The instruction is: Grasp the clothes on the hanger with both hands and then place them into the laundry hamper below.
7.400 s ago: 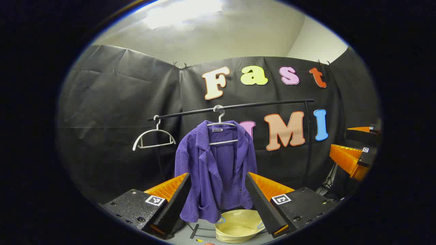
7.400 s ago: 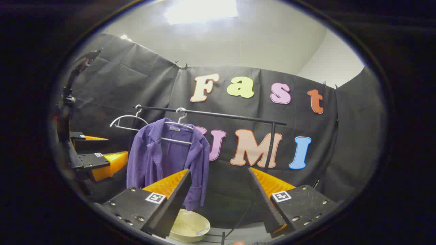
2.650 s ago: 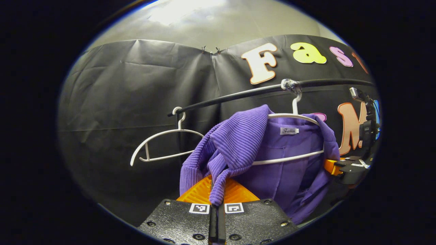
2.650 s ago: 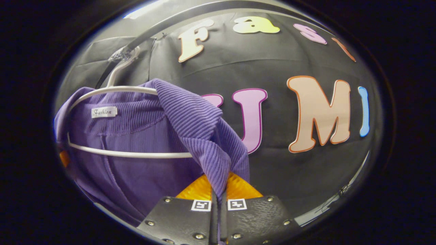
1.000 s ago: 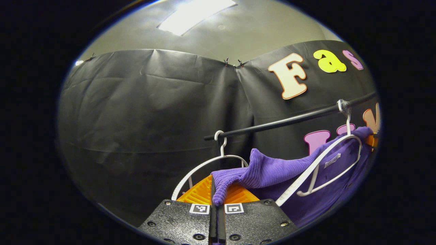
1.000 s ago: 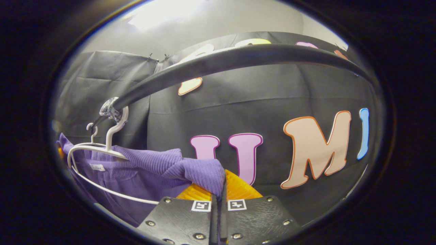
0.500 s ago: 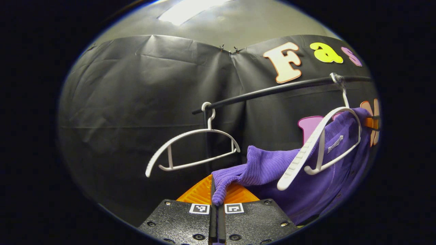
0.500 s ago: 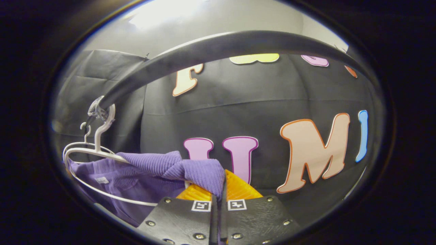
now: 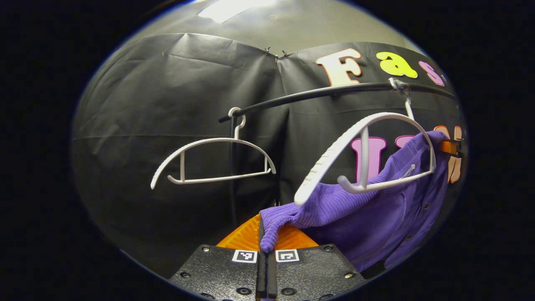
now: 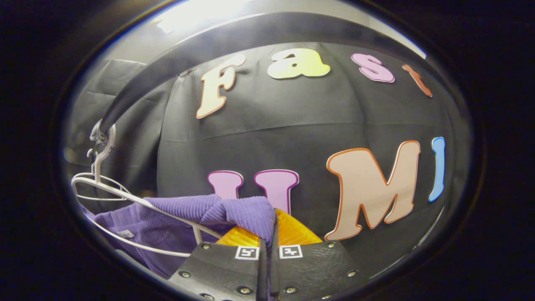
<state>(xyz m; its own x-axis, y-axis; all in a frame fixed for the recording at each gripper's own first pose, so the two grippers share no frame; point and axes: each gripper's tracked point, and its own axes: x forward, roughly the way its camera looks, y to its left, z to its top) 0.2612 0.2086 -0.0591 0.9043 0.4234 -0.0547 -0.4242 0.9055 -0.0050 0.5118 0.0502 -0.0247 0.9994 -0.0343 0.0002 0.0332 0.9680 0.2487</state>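
Left gripper view: camera rides the left gripper (image 9: 264, 251), looks forward and slightly up at the booth wall, from the left end of the rail (image 9: 334, 90). The empty hanger (image 9: 213, 161) sits near, centre-left; the second hanger (image 9: 368, 154) is closer, on the right.

Right gripper view: camera rides the right gripper (image 10: 269, 246), very close under the rail (image 10: 250, 37), which arcs blurred across the top; faces the wall head-on, hangers (image 10: 125, 200) off at the far left edge.

Shared by both: rail, both hangers, the purple jacket (image 9: 376, 209) (image 10: 175, 217) and the wall, seen from opposite ends. The right gripper (image 9: 453, 147) shows at the right edge of the left gripper view.
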